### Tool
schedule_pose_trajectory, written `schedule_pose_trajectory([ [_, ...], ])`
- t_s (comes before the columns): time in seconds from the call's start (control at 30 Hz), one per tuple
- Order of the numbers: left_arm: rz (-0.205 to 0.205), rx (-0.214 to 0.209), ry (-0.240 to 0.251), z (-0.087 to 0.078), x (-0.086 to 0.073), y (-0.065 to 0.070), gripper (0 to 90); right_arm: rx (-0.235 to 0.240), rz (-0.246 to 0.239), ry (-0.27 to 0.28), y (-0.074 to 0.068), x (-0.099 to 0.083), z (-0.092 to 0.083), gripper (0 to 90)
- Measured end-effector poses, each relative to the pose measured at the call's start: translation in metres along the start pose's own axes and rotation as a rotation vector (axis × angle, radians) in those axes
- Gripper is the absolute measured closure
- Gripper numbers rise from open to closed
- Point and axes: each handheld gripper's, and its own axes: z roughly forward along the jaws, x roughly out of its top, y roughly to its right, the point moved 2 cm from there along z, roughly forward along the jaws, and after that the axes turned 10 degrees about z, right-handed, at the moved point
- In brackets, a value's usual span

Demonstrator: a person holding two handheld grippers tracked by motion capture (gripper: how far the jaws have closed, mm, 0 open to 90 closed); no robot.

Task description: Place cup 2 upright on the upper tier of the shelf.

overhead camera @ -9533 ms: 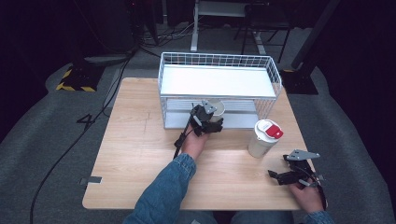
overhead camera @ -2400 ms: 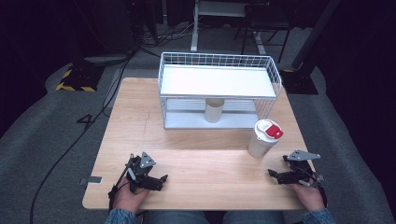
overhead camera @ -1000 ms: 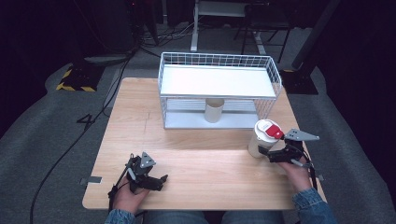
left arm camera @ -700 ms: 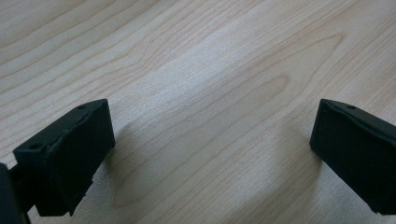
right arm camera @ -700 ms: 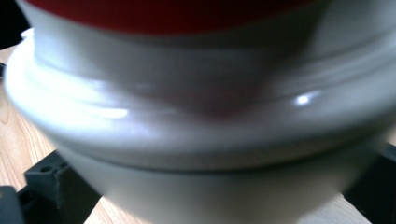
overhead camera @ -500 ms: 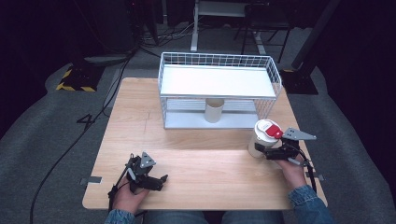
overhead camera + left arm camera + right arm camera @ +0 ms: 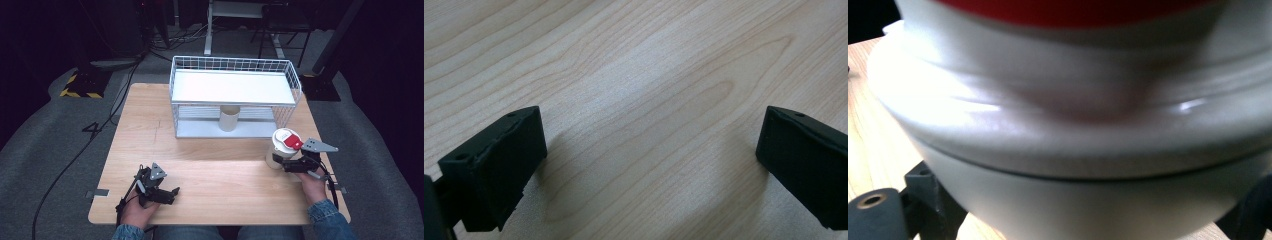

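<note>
A white cup with a red lid stands on the wooden table at the right. My right gripper reaches it from the front right, low on its side. In the right gripper view the cup looms very close between the two widely spread jaws, so the gripper stands open around its base. Whether the jaws touch the cup I cannot tell. My left gripper rests near the table's front left edge; its jaws are wide apart over bare wood with nothing between them.
A white wire rack with a flat white shelf stands at the back middle of the table. A beige cup stands upright under that shelf. Dark floor and cables surround the table.
My right gripper has moved from the front right edge forward and left to the red-lidded cup and now straddles it. My left gripper, earlier at the rack, lies still at the front left.
</note>
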Motion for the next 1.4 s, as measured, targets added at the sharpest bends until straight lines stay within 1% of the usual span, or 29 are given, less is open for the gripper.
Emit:
schedule_pose_trajectory([
  [0.1,-0.007,-0.001,0.001,0.000,0.000,0.000,0.3,-0.005,-0.003,0.010,-0.001,0.000,-0.001,9.2],
  [0.13,-0.001,0.002,-0.002,0.000,0.000,0.000,0.3,0.000,0.004,0.017,-0.001,0.001,-0.002,9.2],
  [0.17,-0.003,0.000,-0.001,0.000,0.000,0.000,0.3,0.009,0.017,0.026,-0.002,0.003,-0.004,9.3],
  [0.23,-0.004,-0.001,0.001,0.000,0.000,0.000,0.3,0.010,0.014,0.028,-0.002,0.004,-0.004,9.3],
  [0.4,-0.001,0.001,-0.002,0.000,0.000,0.000,0.3,-0.012,0.017,0.027,-0.005,0.011,-0.011,9.3],
  [0.43,-0.002,0.001,-0.002,0.000,0.000,0.000,0.3,-0.013,0.032,0.026,-0.005,0.013,-0.013,9.3],
  [0.47,-0.002,0.001,-0.002,0.000,0.000,0.000,0.3,-0.013,0.032,0.026,-0.005,0.013,-0.013,9.3],
  [0.53,-0.002,0.003,-0.002,0.000,0.000,0.000,0.3,-0.005,0.048,0.022,-0.005,0.016,-0.015,9.3],
  [0.7,-0.009,0.001,-0.002,0.000,0.000,0.000,0.4,-0.028,0.028,0.010,-0.006,0.022,-0.020,9.3],
  [0.73,-0.009,0.001,-0.002,0.000,0.000,0.000,0.4,-0.028,0.028,0.010,-0.006,0.022,-0.020,9.3],
  [0.77,-0.011,0.002,-0.003,0.000,0.000,0.000,0.4,-0.032,0.039,0.008,-0.007,0.025,-0.022,9.3],
  [0.9,-0.006,0.002,-0.003,0.000,0.000,0.000,0.4,-0.034,0.037,0.014,-0.008,0.030,-0.027,9.3],
  [0.93,-0.012,0.000,-0.001,0.000,0.000,0.000,0.4,-0.036,0.034,0.015,-0.010,0.033,-0.029,9.3],
  [1.07,-0.016,-0.001,-0.001,0.000,0.000,0.000,0.4,-0.035,0.025,0.019,-0.012,0.039,-0.031,9.3],
  [1.1,-0.005,0.002,-0.003,0.000,0.000,0.000,0.4,-0.035,0.023,0.018,-0.013,0.041,-0.033,9.3],
  [1.13,-0.006,0.002,-0.003,0.000,0.000,0.000,0.4,-0.030,0.021,0.019,-0.015,0.045,-0.034,9.3],
  [1.27,-0.013,0.000,-0.002,0.000,0.000,0.000,0.4,-0.026,0.017,0.019,-0.018,0.053,-0.036,9.3],
  [1.37,-0.009,0.001,-0.001,0.000,0.000,0.000,0.6,-0.015,0.020,0.024,-0.020,0.061,-0.039,9.3],
  [1.4,-0.022,0.000,0.003,0.001,0.000,0.000,0.6,-0.011,0.021,0.024,-0.021,0.064,-0.040,9.3],
])
